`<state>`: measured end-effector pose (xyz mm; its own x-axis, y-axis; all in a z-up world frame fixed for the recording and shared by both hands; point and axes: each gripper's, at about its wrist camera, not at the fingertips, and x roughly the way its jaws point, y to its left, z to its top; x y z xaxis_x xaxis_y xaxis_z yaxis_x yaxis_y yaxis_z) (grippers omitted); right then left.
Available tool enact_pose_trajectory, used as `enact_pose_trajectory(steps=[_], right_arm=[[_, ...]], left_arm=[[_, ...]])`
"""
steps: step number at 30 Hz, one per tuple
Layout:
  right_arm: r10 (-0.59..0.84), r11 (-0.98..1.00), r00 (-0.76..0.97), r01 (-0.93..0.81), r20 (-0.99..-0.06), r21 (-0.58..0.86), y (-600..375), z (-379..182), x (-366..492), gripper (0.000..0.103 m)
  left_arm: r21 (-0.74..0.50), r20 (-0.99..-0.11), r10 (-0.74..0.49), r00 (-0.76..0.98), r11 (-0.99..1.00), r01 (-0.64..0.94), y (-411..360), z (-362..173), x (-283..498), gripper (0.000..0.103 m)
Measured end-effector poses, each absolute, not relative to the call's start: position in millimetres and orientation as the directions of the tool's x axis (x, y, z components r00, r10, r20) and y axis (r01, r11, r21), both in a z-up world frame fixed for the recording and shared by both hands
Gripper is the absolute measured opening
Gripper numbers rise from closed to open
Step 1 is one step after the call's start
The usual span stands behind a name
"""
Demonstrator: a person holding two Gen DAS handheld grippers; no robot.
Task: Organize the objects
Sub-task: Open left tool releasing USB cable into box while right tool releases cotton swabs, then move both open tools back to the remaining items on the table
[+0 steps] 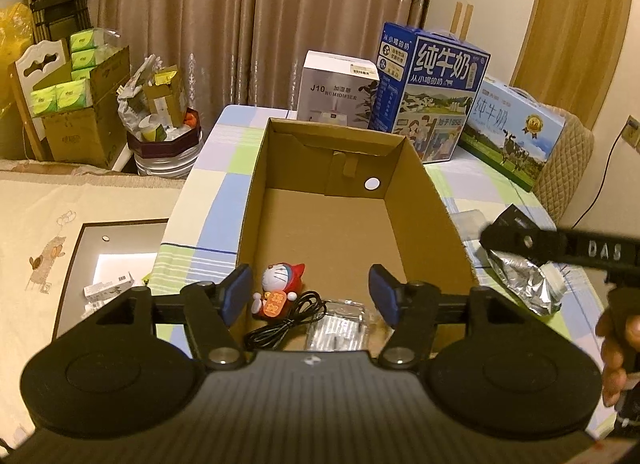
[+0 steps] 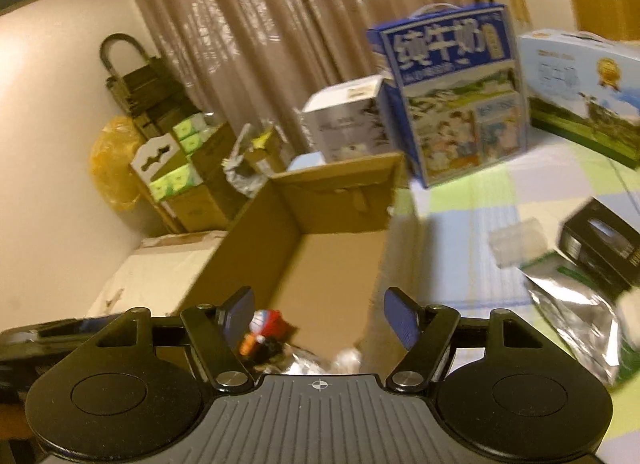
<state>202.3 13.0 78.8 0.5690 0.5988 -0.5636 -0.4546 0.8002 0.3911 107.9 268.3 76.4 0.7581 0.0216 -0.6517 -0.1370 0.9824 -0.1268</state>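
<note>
Box: open cardboard box (image 1: 348, 224) sits mid-surface on the checked cloth (image 1: 224, 184), long axis running toward the far edge.
Inside box: cat toy in red hood (image 1: 278, 288), black cable (image 1: 288, 324) coiled beside it, clear plastic packet (image 1: 340, 328), all bunched at the near end. Rest of the floor bare.
Still out: silver foil pouch (image 2: 580, 324) and small black box (image 2: 600, 244) on the surface toward the right edge, near each other, outside the cardboard box.
Left gripper (image 1: 310, 296): jaws apart, nothing between them, hovering over the box's near end.
Right gripper (image 2: 320, 316): jaws apart, empty, angled over the box's near right side. Its view is motion-blurred.
Far edge: humidifier carton (image 1: 336, 92) and two milk cartons (image 1: 432, 84) standing, not obviously in play.
Step, my read: sorting partway, foil pouch likely next.
Risk: pouch is crinkled and slack; a shallow pinch could slip or tear a corner.
Risk: the box wall stands between pouch and drop zone; a low carry clips the rim and shoves the box.
Risk: cable loops could snag on the left gripper.
</note>
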Motion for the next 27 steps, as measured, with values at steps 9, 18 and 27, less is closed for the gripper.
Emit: enact_pose_trajectory(steps=[9, 18, 27], right_arm=[[0.539, 0.84, 0.602, -0.339, -0.589, 0.423, -46, 69, 158, 0.069], [0.455, 0.884, 0.647, -0.246, -0.613, 0.396, -123, 68, 112, 0.069], [0.353, 0.917, 0.707, -0.134, -0.612, 0.375, -201, 78, 86, 0.069]], left_arm=[[-0.16, -0.623, -0.011, 0.782, 0.98, -0.114, 245, 86, 86, 0.072], [-0.159, -0.584, -0.047, 0.81, 0.986, -0.057, 193, 100, 65, 0.094], [-0.143, -0.564, -0.127, 0.816, 0.988, 0.055, 122, 109, 64, 0.102]])
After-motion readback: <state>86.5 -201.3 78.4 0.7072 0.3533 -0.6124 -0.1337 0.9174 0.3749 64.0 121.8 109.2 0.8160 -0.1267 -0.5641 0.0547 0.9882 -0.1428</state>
